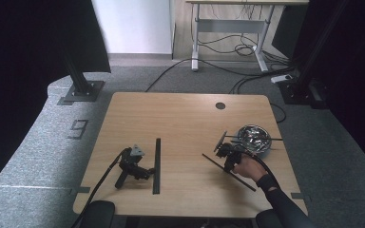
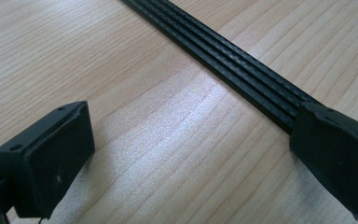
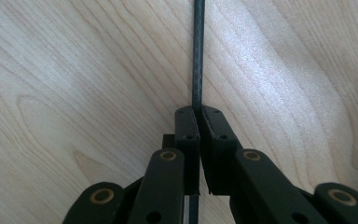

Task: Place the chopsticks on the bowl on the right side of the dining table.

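While pinched in the right gripper [image 3: 196,112], thin black strip [image 3: 197,56]: slants across the near right part of the table [image 1: 180,123], one end toward the middle, the other toward the near edge.
Right jaws: closed as far as possible, pads pressed flat on both sides of the thin black strip, held by the hand [image 1: 249,167].
Left gripper [image 2: 186,149]: lies on the wood with no hand on it; jaws spread wide, holding nothing.
Ribbed flat strip [image 1: 157,166]: lies flat just beside the left gripper, running away from the person; one jaw sits in front of its near end, contact impossible to tell.
Progress, as a judgement: grasp on the thin black strip made, lift or placement still to come; ribbed flat strip untouched.
Metal bowl [image 1: 240,133]: close behind the right gripper, with more thin rods laid across its rim; likely to be knocked by a backward swing.
Open room: broad bare wood in the middle and at the far side; near edge close to the thin black strip's lower end.
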The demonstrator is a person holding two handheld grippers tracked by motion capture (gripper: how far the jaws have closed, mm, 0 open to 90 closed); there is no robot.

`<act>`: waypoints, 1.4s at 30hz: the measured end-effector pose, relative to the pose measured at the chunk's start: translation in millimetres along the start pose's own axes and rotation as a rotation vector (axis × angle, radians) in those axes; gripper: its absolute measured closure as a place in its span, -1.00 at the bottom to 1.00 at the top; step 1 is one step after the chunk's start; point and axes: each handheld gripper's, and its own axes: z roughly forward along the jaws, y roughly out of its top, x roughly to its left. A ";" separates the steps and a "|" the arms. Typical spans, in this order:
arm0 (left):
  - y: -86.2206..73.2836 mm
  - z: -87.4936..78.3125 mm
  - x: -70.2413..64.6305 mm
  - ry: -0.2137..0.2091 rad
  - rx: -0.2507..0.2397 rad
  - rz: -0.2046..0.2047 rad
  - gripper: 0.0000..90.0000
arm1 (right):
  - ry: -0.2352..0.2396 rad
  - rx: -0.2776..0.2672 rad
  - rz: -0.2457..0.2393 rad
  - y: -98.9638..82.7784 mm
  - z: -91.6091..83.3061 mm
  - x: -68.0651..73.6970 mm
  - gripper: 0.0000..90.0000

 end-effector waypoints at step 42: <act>0.1 0.1 0.0 0.001 -0.001 0.000 -1.00 | -0.090 -0.147 0.082 -3.4 -110.7 -32.6 0.90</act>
